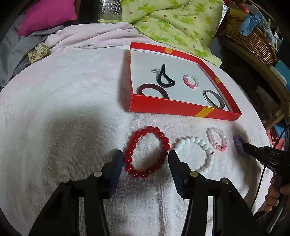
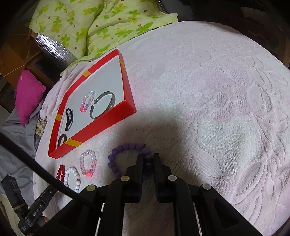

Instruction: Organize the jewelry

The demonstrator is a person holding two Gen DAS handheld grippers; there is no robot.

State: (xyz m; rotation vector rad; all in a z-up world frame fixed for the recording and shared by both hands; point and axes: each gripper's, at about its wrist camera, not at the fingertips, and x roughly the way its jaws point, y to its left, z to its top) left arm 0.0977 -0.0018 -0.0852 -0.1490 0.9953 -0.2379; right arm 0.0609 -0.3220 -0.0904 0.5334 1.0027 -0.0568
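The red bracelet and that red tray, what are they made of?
Red bracelet: round, glossy, see-through beads with bright highlights, so probably glass or plastic; which one I cannot tell. Red tray: likely matte cardboard, judging by its thin, flat folded walls and white inside, with yellow strips at the edges.

pink towel (image 1: 72, 90) | green floral quilt (image 1: 172, 21) | magenta pillow (image 1: 47, 14) | wicker basket (image 1: 253, 40)

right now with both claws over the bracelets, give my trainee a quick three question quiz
1. True or false: the red box is empty.
2. Which bracelet is the right claw shut on: A white, B purple, C red?
3. What lies between the open left claw's fingers?

Key: 1 false, it holds a silver bangle and other pieces. 2 B, the purple bead bracelet. 3 the red bead bracelet, on the towel, not pinched.
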